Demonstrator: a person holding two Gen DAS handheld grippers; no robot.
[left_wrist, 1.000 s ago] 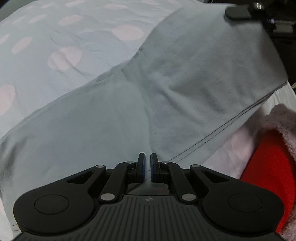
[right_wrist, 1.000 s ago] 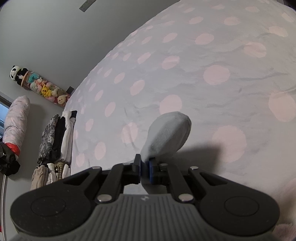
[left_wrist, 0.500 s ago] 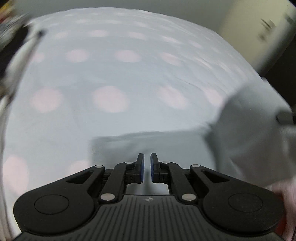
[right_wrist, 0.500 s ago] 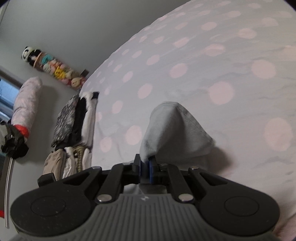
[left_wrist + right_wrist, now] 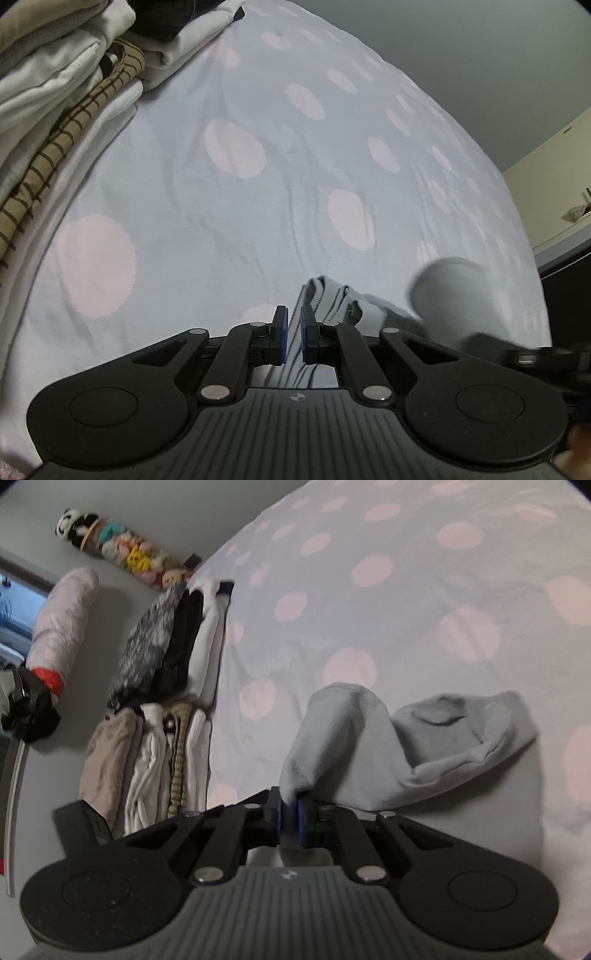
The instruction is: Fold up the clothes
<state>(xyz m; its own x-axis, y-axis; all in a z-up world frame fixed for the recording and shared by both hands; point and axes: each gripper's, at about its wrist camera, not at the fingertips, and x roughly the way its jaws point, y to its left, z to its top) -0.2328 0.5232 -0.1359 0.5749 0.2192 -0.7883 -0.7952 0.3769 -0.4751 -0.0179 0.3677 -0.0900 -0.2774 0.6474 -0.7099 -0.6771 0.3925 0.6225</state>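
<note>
Meanwhile we carry the folded grey garment (image 5: 369, 746), both fingers' pairs clamped on its edge, toward the folded pile (image 5: 166, 709) at nine o'clock; next, lower and release.

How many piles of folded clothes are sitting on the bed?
2. Both sit side by side along the bed's left edge in the right wrist view: a dark pile farther away, and a pale pile nearer. More may lie out of view.
</note>
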